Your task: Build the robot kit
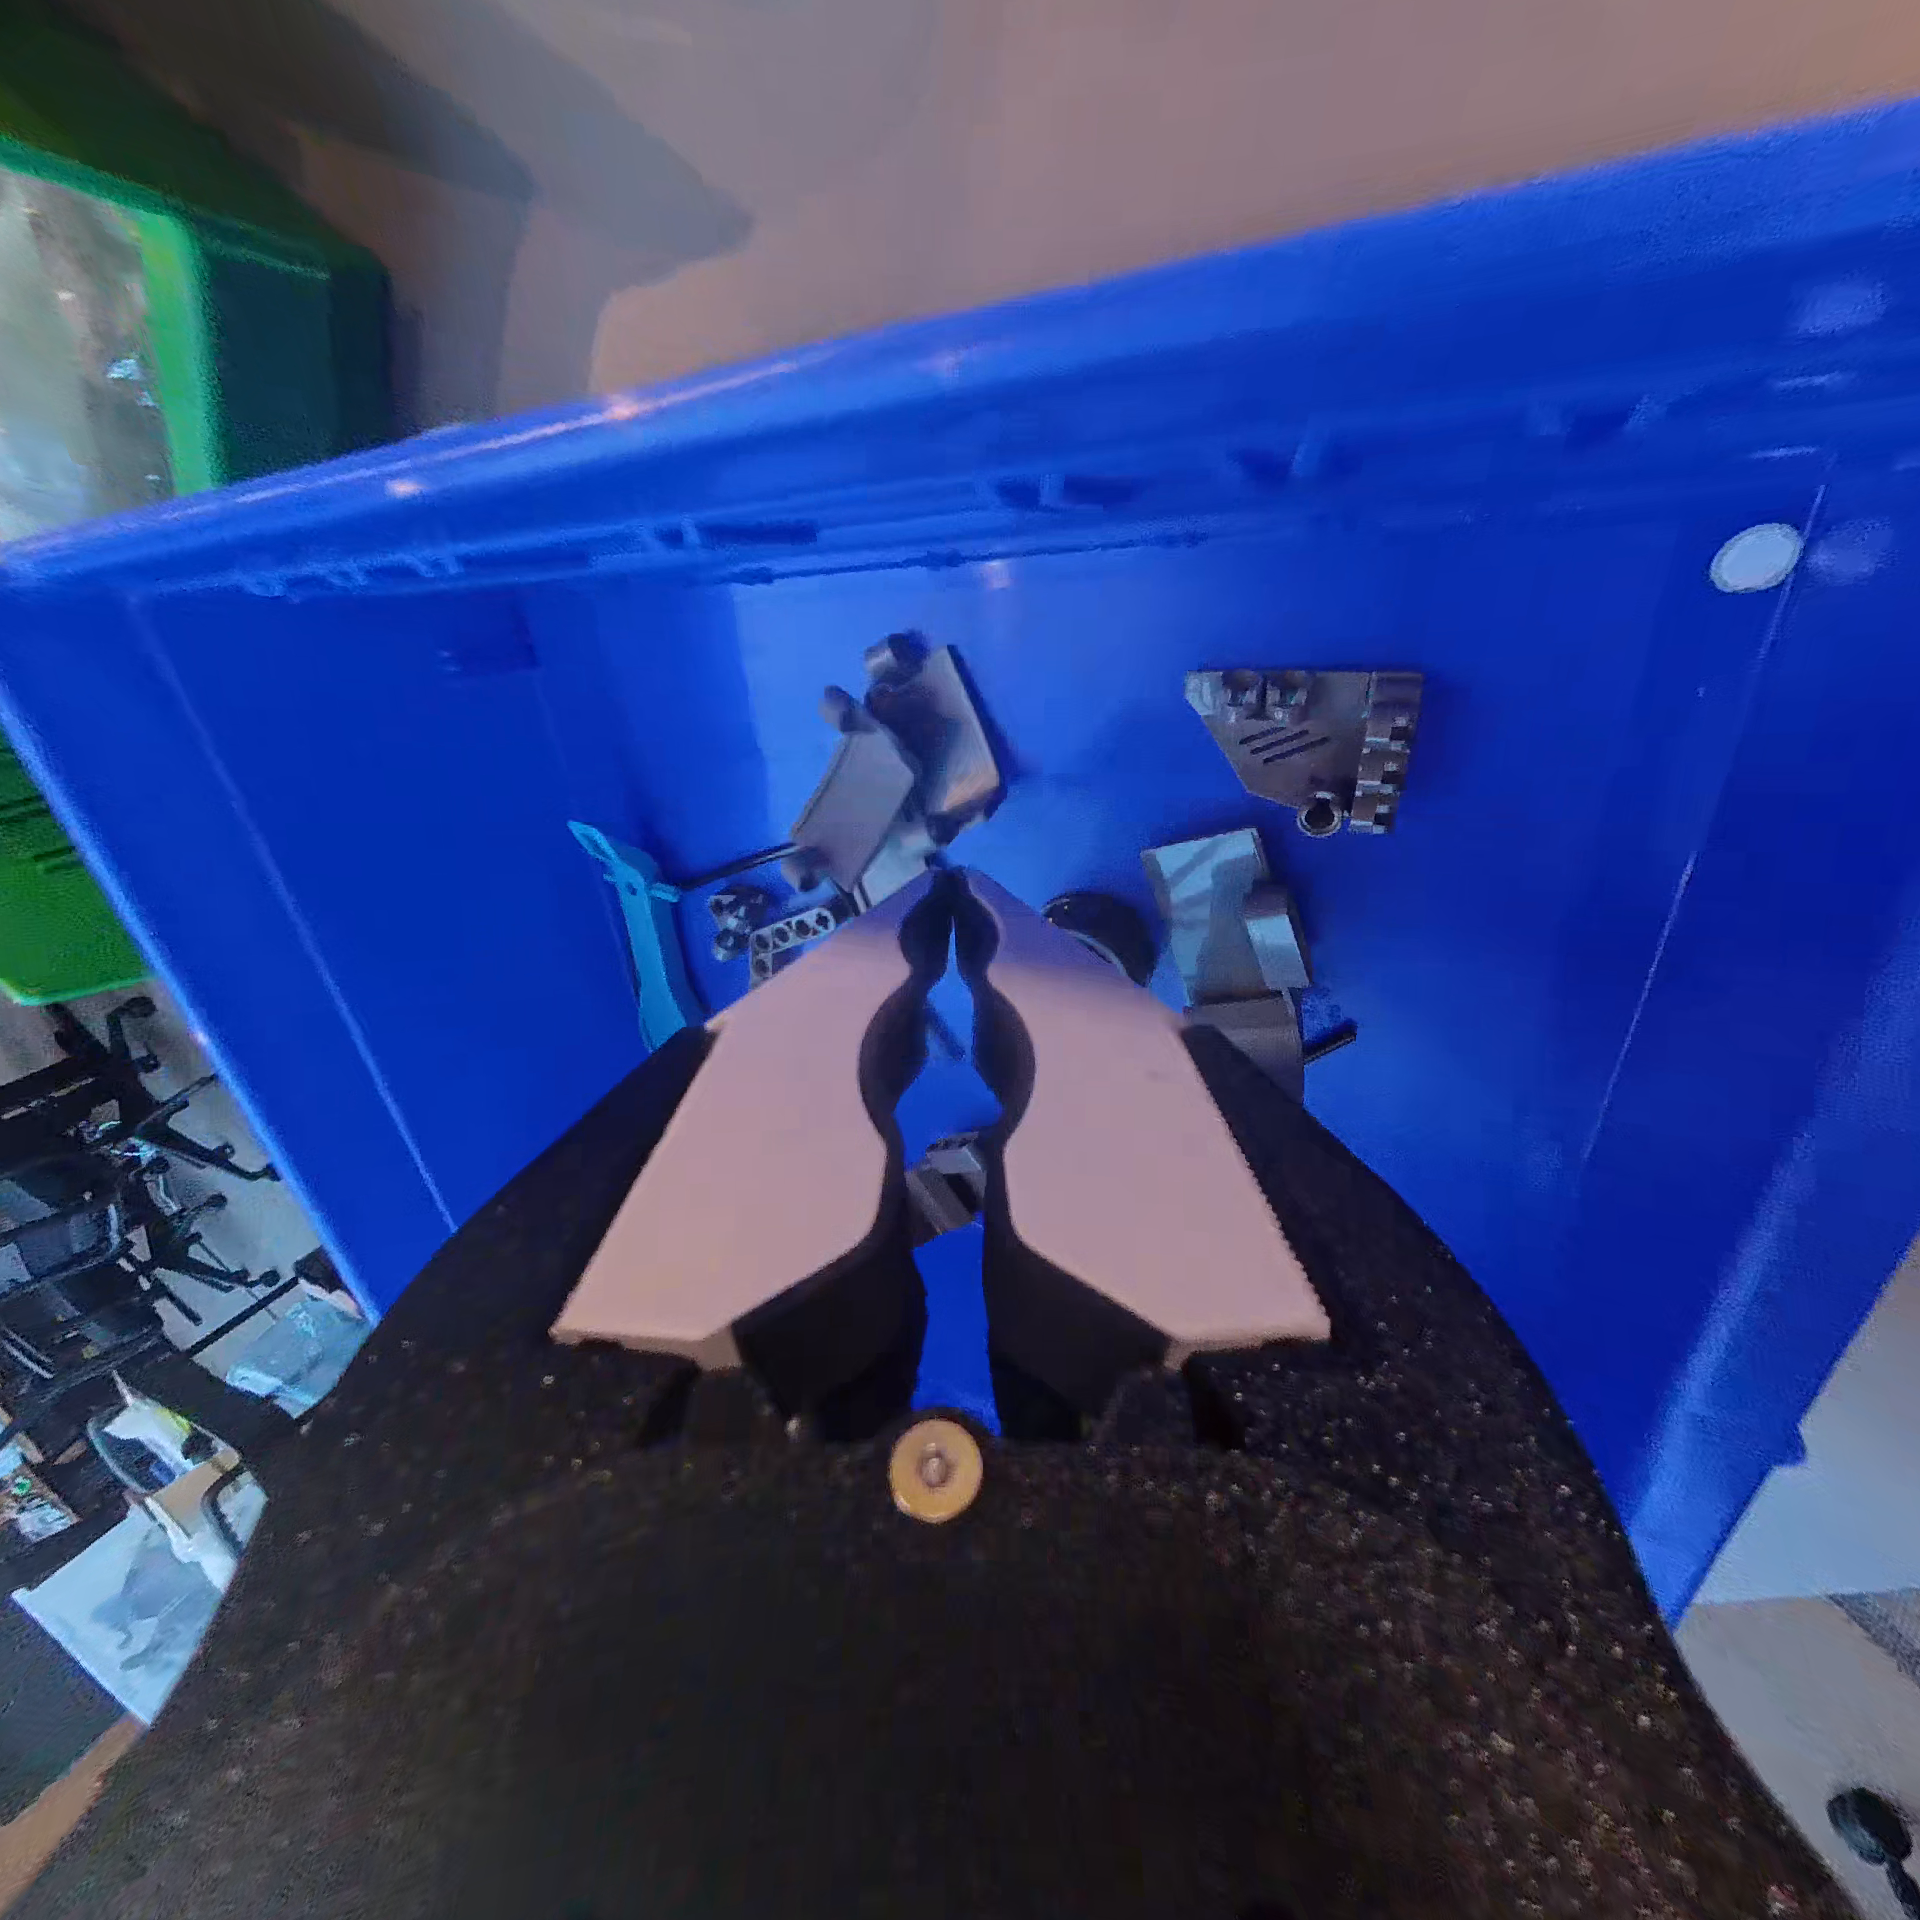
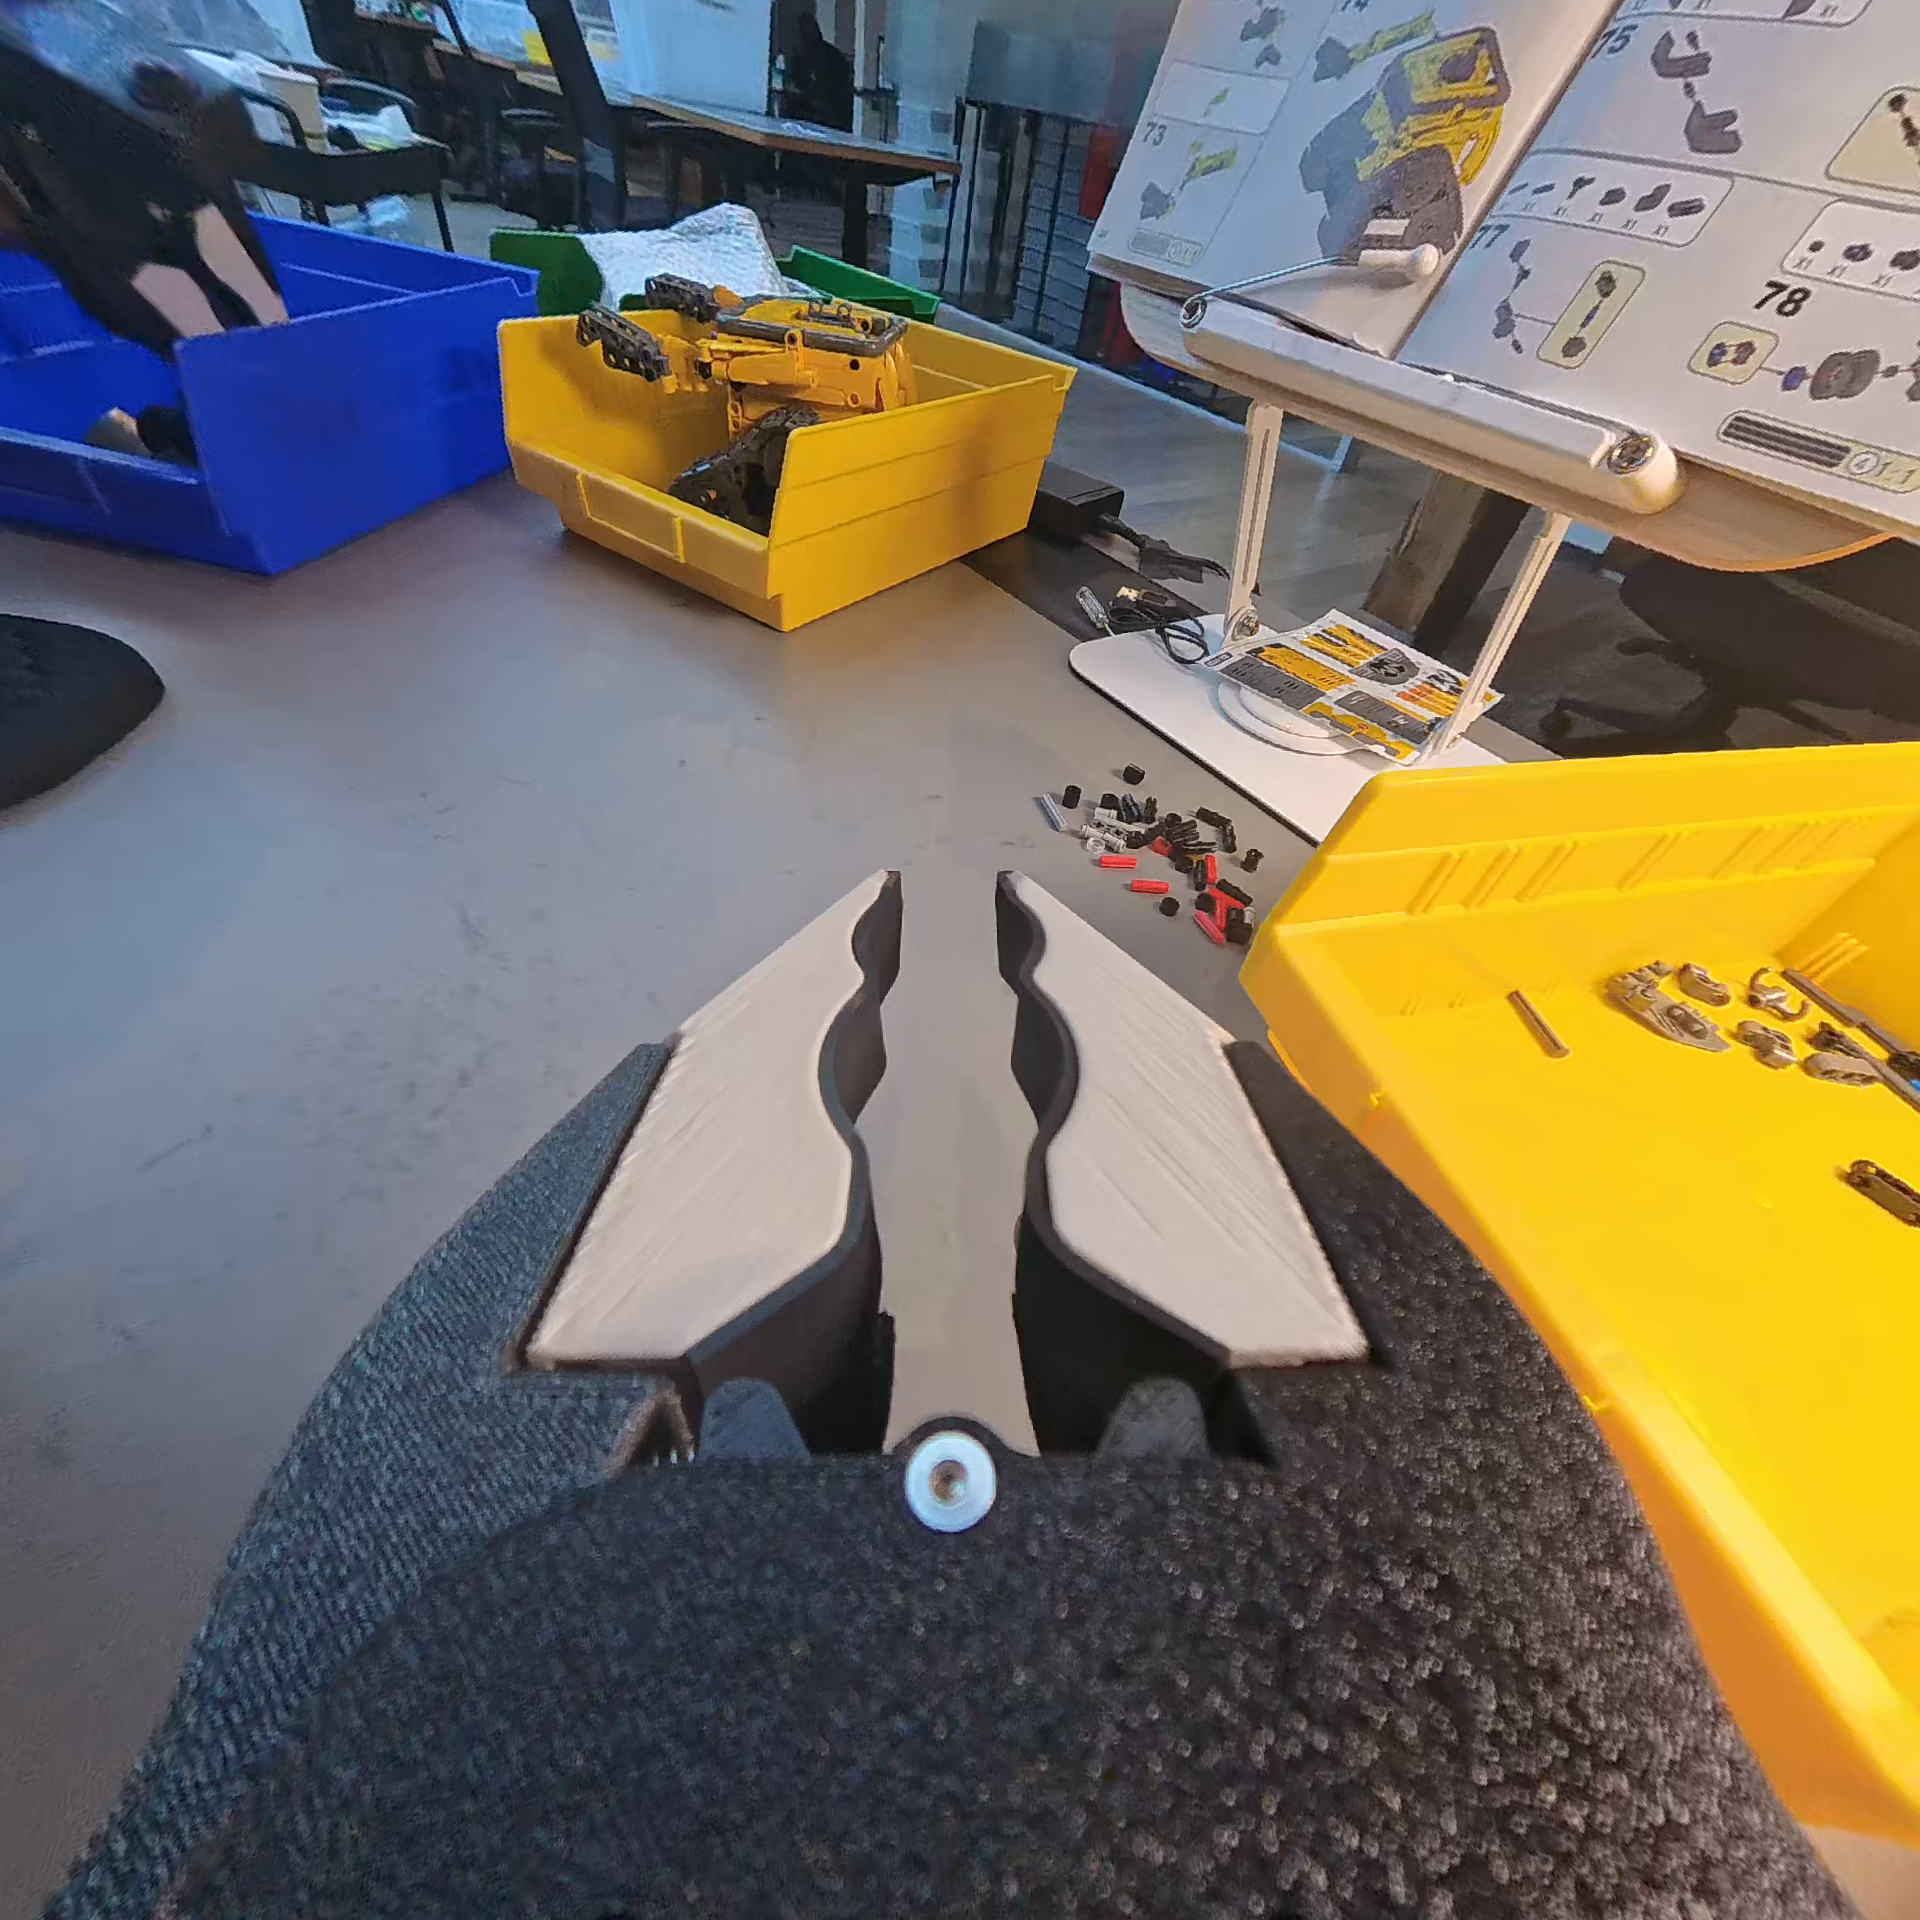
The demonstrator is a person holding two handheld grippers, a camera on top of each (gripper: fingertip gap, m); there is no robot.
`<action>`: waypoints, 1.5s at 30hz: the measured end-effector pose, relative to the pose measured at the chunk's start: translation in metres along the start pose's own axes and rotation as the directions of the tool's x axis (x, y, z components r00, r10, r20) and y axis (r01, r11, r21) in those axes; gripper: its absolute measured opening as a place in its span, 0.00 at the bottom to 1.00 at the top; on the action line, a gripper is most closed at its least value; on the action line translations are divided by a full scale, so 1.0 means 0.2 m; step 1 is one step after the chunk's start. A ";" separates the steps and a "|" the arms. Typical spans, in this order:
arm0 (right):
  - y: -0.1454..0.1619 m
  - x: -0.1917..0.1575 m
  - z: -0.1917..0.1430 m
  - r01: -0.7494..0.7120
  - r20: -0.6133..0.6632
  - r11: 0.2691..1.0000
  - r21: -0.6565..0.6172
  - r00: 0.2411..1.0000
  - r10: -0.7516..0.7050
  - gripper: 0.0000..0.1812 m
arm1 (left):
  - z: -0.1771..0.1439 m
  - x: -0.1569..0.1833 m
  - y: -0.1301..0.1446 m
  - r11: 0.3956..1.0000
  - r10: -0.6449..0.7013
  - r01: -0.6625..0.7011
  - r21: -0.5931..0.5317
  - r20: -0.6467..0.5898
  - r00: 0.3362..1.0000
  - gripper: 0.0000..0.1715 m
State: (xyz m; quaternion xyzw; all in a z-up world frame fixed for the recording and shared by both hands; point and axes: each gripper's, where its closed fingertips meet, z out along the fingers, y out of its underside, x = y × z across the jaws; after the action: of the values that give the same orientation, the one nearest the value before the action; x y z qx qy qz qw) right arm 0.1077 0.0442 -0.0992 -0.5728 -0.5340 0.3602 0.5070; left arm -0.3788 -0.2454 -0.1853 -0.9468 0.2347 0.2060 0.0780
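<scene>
My left gripper reaches down into a blue bin with its fingertips closed together. The tips sit just at a pair of grey panel pieces; I cannot tell whether anything is pinched between them. Other grey pieces, a light blue piece and a black wheel lie on the bin floor. My right gripper is open and empty, low over the grey table. The left gripper also shows in the right wrist view, inside the blue bin.
A yellow bin holding a yellow and black brick vehicle stands at the back. A second yellow bin with small grey parts is close on the right. Loose black and red pins lie ahead. An instruction booklet on a stand rises at the right. Tip to tip, the grippers are about 60 centimetres apart.
</scene>
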 end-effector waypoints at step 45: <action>0.07 -0.07 0.06 -0.055 0.061 0.998 -0.006 0.997 0.056 0.10 | -0.07 0.11 -0.06 0.963 -0.108 0.163 0.213 -0.251 0.962 0.16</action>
State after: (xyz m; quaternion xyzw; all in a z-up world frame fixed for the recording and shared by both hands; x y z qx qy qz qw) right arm 0.0980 0.0341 -0.1175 -0.5773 -0.5339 0.3902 0.4790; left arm -0.3491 -0.2470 -0.1811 -0.9629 0.1990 0.0570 0.1731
